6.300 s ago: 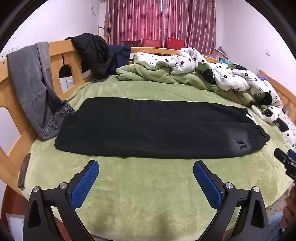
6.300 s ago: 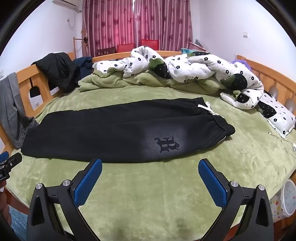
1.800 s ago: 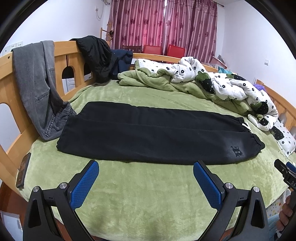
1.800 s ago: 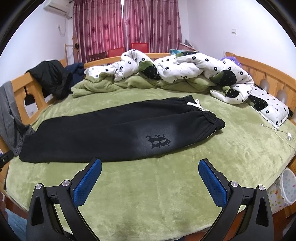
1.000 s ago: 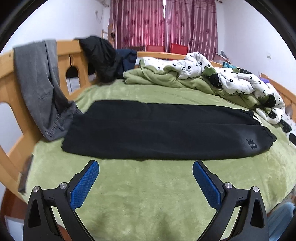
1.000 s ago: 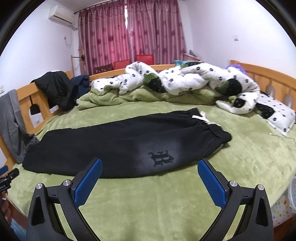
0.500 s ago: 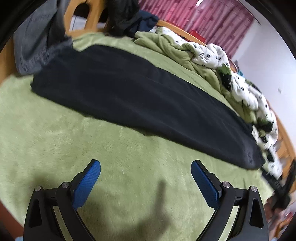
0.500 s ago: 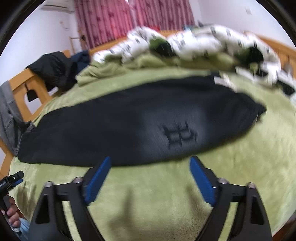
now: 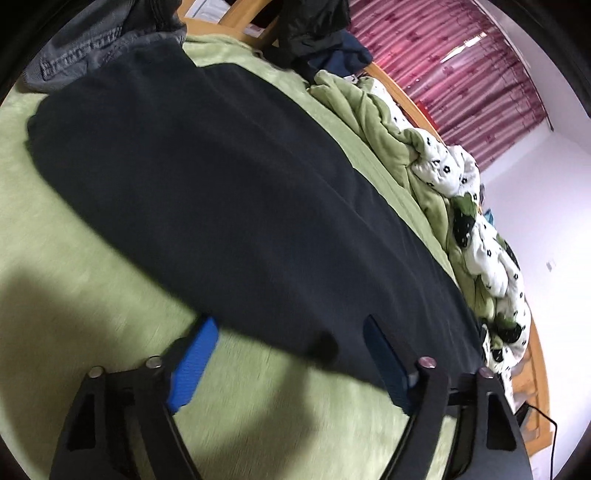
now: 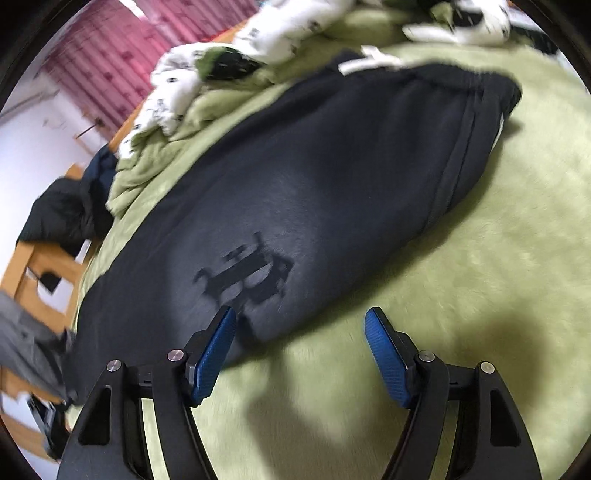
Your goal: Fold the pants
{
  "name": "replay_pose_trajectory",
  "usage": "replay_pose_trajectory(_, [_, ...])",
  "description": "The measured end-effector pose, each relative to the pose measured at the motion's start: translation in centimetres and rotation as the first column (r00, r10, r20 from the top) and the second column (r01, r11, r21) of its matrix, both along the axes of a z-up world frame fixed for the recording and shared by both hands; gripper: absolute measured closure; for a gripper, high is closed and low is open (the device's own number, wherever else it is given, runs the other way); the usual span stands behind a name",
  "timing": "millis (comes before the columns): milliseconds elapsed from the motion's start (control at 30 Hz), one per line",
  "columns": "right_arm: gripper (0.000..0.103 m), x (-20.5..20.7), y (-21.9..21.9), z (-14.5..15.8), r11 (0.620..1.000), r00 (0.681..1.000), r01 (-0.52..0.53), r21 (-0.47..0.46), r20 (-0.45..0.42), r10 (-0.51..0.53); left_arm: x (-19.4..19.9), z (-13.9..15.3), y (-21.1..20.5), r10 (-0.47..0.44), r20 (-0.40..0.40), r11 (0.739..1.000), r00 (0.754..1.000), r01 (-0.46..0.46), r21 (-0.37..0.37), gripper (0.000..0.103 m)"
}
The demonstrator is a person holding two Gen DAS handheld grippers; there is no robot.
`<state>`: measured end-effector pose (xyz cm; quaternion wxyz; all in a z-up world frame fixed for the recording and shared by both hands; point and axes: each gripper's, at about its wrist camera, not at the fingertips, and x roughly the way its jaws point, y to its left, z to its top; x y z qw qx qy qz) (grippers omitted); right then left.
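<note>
Black pants (image 9: 236,184) lie flat, folded lengthwise, on the green bed cover (image 9: 74,280). In the right wrist view the pants (image 10: 332,177) show a dark logo (image 10: 245,275) and the elastic waistband (image 10: 476,96) at the upper right. My left gripper (image 9: 291,332) is open, low over the near edge of the pants, mid-length. My right gripper (image 10: 301,325) is open, just at the near edge of the pants below the logo. Both views are motion-blurred.
A rumpled green blanket (image 9: 373,110) and white flowered quilt (image 9: 491,258) lie along the far side of the bed. Grey jeans (image 9: 99,44) and dark clothes (image 9: 314,26) hang on the wooden frame (image 10: 40,280) at the leg end. Red curtains (image 9: 461,55) are behind.
Both grippers have dropped down and forward to the near edge of the pants, tilting as they went. The jaws stay open; the pants have not moved.
</note>
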<state>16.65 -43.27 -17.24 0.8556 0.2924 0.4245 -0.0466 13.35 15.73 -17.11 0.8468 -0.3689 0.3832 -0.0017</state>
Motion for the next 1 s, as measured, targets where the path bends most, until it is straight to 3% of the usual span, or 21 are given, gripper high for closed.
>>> replay_pose_trajectory(33, [0.034, 0.5, -0.1, 0.1, 1.000, 1.000, 0.011, -0.009, 0.010, -0.011, 0.5, 0.0, 0.3, 0.006, -0.019, 1.000, 1.000, -0.006, -0.001, 0.045])
replay_pose_trajectory(100, [0.068, 1.7, 0.1, 0.6, 0.998, 0.999, 0.024, -0.058, 0.023, -0.023, 1.3, 0.1, 1.1, 0.045, -0.084, 0.998, 0.995, -0.043, 0.037, 0.094])
replay_pose_trajectory(133, [0.085, 2.1, 0.2, 0.7, 0.996, 1.000, 0.025, -0.082, 0.019, -0.024, 1.3, 0.4, 1.5, 0.070, -0.086, 0.997, 0.994, -0.066, 0.049, 0.094])
replay_pose_trajectory(167, [0.088, 2.5, 0.4, 1.2, 0.996, 0.999, 0.016, -0.093, 0.033, -0.012, 1.2, 1.1, 1.6, 0.063, -0.048, 0.998, 0.997, -0.062, 0.033, 0.094])
replay_pose_trajectory(300, [0.088, 2.3, 1.9, 5.6, 0.978, 0.985, 0.014, -0.210, 0.170, 0.022, 1.9, 4.9, 0.4, 0.040, 0.046, 0.981, 0.998, -0.048, 0.187, 0.094])
replay_pose_trajectory(400, [0.088, 3.4, 2.4, 8.6, 0.967, 0.970, -0.009, -0.256, 0.234, 0.070, 3.9, 6.9, 0.0, 0.031, 0.092, 0.971, 0.995, -0.052, 0.233, 0.094])
replay_pose_trajectory(533, [0.088, 6.6, 1.4, 10.1, 0.970, 0.959, -0.034, -0.242, 0.265, 0.100, 7.8, 8.7, 0.5, 0.030, 0.132, 0.959, 0.991, -0.066, 0.277, 0.094])
replay_pose_trajectory(767, [0.089, 13.4, 2.2, 11.3, 0.937, 0.939, -0.076, -0.340, 0.291, 0.182, 17.1, 10.0, -0.8, 0.023, 0.150, 0.913, 0.988, -0.082, 0.401, 0.094])
replay_pose_trajectory(900, [0.086, 18.4, 2.4, 9.1, 0.930, 0.946, -0.059, -0.362, 0.277, 0.168, 22.5, 9.1, -2.6, 0.032, 0.106, 0.889, 0.994, -0.077, 0.452, 0.089])
replay_pose_trajectory(933, [0.075, 19.5, 2.5, 8.1, 0.931, 0.953, -0.044, -0.362, 0.264, 0.148, 23.6, 8.4, -3.0, 0.027, 0.077, 0.890, 0.997, -0.059, 0.452, 0.082])
replay_pose_trajectory(967, [0.049, 20.7, 2.6, 6.9, 0.929, 0.965, -0.027, -0.369, 0.234, 0.121, 24.0, 7.9, -3.2, 0.019, 0.050, 0.892, 0.999, -0.040, 0.450, 0.061])
replay_pose_trajectory(1000, [0.035, 21.8, 2.6, 5.8, 0.923, 0.978, -0.013, -0.384, 0.187, 0.091, 24.4, 7.0, -3.6, 0.005, 0.005, 0.895, 1.000, -0.007, 0.446, 0.036])
